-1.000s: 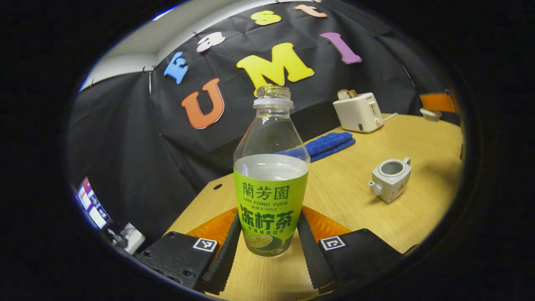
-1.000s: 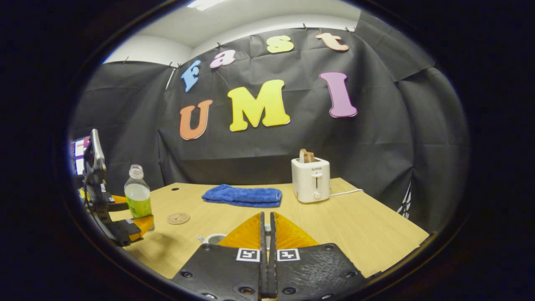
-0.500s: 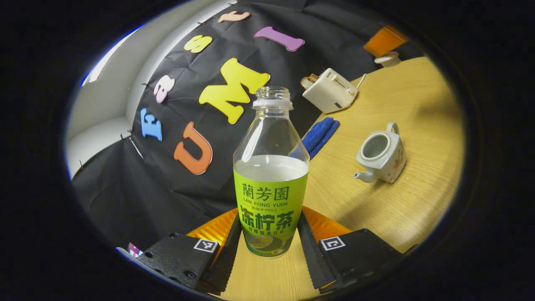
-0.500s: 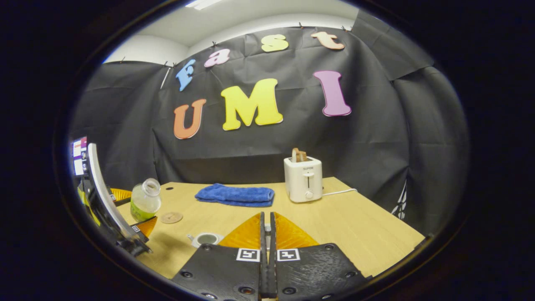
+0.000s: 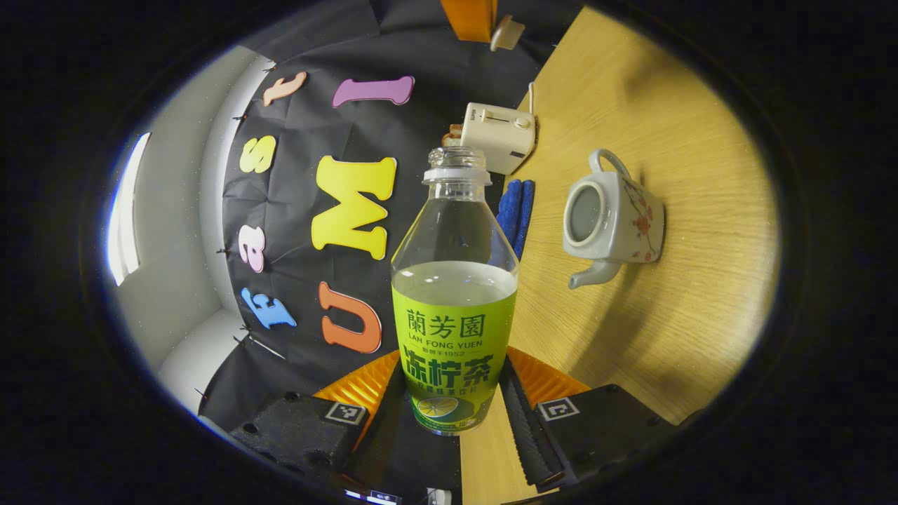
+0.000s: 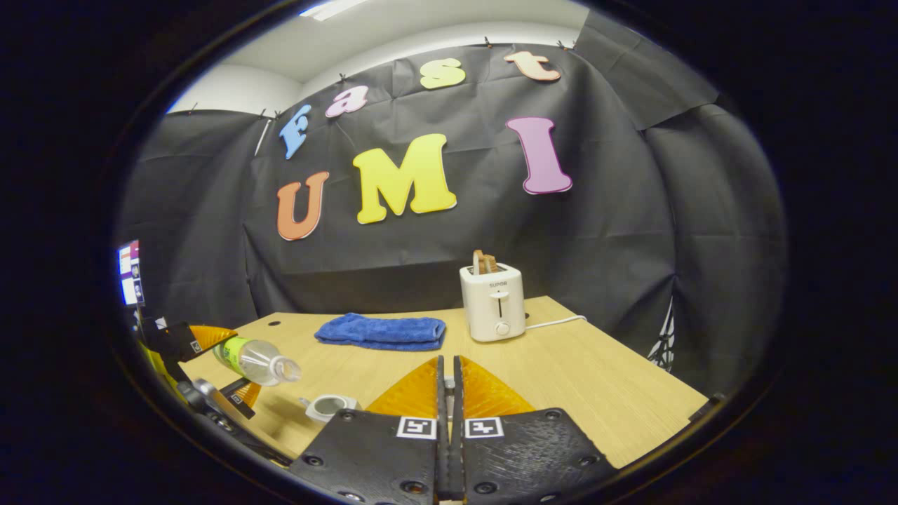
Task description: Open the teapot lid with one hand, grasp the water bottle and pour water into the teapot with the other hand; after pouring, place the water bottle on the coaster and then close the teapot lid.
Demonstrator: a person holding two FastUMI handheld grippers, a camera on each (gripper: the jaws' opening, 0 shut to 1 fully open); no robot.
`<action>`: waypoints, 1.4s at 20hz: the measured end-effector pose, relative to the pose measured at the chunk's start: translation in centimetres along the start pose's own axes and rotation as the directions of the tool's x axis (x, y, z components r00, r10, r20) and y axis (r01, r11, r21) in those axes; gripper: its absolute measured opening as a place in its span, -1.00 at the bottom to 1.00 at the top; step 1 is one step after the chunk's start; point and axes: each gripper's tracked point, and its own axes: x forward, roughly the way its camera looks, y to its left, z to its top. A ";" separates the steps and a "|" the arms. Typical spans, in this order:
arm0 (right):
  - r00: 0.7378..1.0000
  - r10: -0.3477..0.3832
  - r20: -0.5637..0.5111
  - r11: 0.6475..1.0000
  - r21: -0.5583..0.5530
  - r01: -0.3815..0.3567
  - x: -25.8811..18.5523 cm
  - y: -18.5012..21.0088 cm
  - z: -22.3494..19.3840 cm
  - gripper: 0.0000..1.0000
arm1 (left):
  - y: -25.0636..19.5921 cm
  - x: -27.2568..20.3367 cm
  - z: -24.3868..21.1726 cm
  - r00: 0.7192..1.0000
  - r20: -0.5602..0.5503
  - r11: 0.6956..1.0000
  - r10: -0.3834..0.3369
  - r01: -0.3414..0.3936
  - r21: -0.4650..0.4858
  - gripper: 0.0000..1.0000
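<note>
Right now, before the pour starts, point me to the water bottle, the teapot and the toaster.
water bottle [image 5: 454,330]: left gripper view, on its green label.
teapot [image 5: 617,221]: left gripper view, on the body beside the open mouth.
toaster [image 6: 492,301]: right gripper view, on its front face.

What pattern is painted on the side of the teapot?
Small red flowers on thin dark twigs, on the white teapot. The left gripper view shows it best.

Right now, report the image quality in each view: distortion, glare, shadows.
Left gripper view: sharp, scene rolled sideways, fisheye curving the table edge; the teapot casts a soft shadow; bright strip of light at left. Right gripper view: sharp, wall seams bowed, ceiling light glare at top, water bottle small near the rim.
</note>
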 end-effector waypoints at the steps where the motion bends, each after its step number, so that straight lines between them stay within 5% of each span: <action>1: 1.000 0.002 -0.001 1.000 -0.002 -0.002 0.1 0.1 0.0 -1.00 | -0.2 0.1 -0.2 1.000 -0.004 1.000 -0.008 0.008 0.029 0.47; 15: 1.000 0.023 -0.018 1.000 0.015 -0.023 0.1 0.4 -0.4 -0.98 | -2.2 1.0 -1.7 0.994 -0.084 0.976 -0.071 0.086 0.198 0.46; 28: 1.000 0.023 -0.022 1.000 0.004 -0.023 0.0 0.5 -0.4 -1.00 | -0.2 1.3 -1.5 0.996 -0.083 0.941 0.026 0.003 0.337 0.46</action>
